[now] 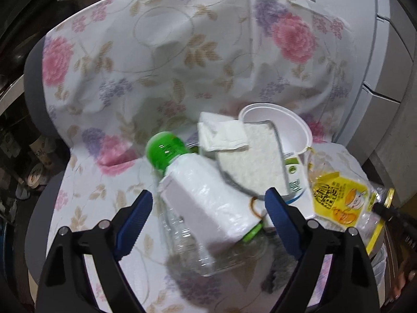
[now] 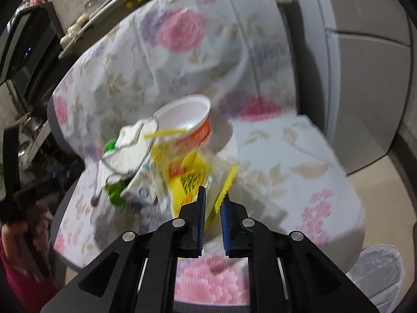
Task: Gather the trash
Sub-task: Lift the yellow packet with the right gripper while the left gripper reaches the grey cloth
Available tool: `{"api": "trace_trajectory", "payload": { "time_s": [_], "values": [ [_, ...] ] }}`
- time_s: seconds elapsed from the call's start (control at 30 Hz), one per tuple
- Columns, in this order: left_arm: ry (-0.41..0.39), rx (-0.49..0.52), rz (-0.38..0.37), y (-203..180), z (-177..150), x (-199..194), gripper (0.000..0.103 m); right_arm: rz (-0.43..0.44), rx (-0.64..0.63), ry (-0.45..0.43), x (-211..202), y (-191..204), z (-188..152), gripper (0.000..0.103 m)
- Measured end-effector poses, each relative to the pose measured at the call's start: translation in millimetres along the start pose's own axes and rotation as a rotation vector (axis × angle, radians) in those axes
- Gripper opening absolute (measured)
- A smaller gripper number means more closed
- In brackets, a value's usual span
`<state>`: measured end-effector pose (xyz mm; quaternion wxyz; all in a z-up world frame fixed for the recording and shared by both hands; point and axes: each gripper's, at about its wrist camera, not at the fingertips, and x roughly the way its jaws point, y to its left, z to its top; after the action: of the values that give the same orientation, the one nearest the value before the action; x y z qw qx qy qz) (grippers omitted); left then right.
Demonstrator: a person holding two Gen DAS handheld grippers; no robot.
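Clear plastic bottle (image 1: 192, 237) with a green cap (image 1: 166, 150) lies nearest, between the spread jaws of the left hand-held gripper (image 1: 208, 219), on a floral-covered chair (image 1: 109, 83). Right hand-held gripper (image 2: 212, 208) pinches a yellow wrapper (image 2: 182, 182); its writing is unreadable.

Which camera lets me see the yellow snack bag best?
The left wrist view. There the yellow snack bag is sharp enough to show its black lettering and cartoon picture, lying right of the white bowl. In the right wrist view the bag is blurred, with a yellow edge between the right gripper fingers.
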<state>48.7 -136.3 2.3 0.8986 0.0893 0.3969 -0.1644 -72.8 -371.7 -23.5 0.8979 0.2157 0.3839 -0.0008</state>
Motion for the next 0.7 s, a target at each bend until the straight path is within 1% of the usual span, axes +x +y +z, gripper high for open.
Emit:
{"api": "trace_trajectory", "payload": {
  "time_s": [0.07, 0.1, 0.13, 0.2, 0.23, 0.3, 0.33, 0.43, 0.5, 0.6, 0.67, 0.7],
  "values": [
    [0.009, 0.014, -0.014, -6.8, -2.5, 2.6, 0.085, 0.017, 0.006, 0.024, 1.8, -2.6, -4.5, 0.023],
    [0.016, 0.018, -0.022, -9.1, -4.7, 4.8, 0.083, 0.016, 0.01, 0.029, 2.3, -4.4, -6.3, 0.023],
    [0.024, 0.018, -0.029, -10.6, -7.1, 7.0, 0.082, 0.008, 0.015, 0.029, 2.6, -6.4, -6.8, 0.021],
    [0.034, 0.012, -0.039, -11.5, -11.5, 8.3, 0.08, 0.009, 0.033, 0.016, 2.7, -11.3, -8.5, 0.003],
    [0.037, 0.01, -0.042, -11.6, -13.3, 8.4, 0.079, 0.01, 0.043, 0.009, 1.9, -12.6, -9.9, 0.003],
    [0.04, 0.002, -0.039, -7.7, -16.4, 6.8, 0.073, 0.023, 0.077, -0.053, -7.4, -15.3, -10.1, 0.001],
    [0.038, -0.003, -0.035, -5.1, -17.2, 5.4, 0.072, 0.023, 0.085, -0.09, -14.0, -15.8, -8.7, 0.001],
    [0.018, -0.037, -0.035, 8.6, -19.4, -4.2, 0.066, 0.016, 0.091, -0.266, -52.9, -15.1, -0.7, 0.001],
    [0.005, -0.042, -0.044, 11.9, -21.0, -10.3, 0.062, -0.014, 0.074, -0.331, -71.6, -12.9, 3.6, 0.001],
    [-0.005, -0.027, -0.073, 6.2, -28.0, -17.9, 0.061, -0.037, 0.066, -0.364, -86.1, -13.8, 6.5, 0.001],
    [0.0, -0.004, -0.112, -5.1, -36.8, -21.6, 0.061, -0.03, 0.077, -0.364, -87.6, -16.4, 5.3, 0.001],
    [0.007, 0.025, -0.136, -14.5, -43.4, -23.2, 0.061, -0.026, 0.084, -0.359, -87.2, -17.9, 3.6, 0.001]
  ]
}}
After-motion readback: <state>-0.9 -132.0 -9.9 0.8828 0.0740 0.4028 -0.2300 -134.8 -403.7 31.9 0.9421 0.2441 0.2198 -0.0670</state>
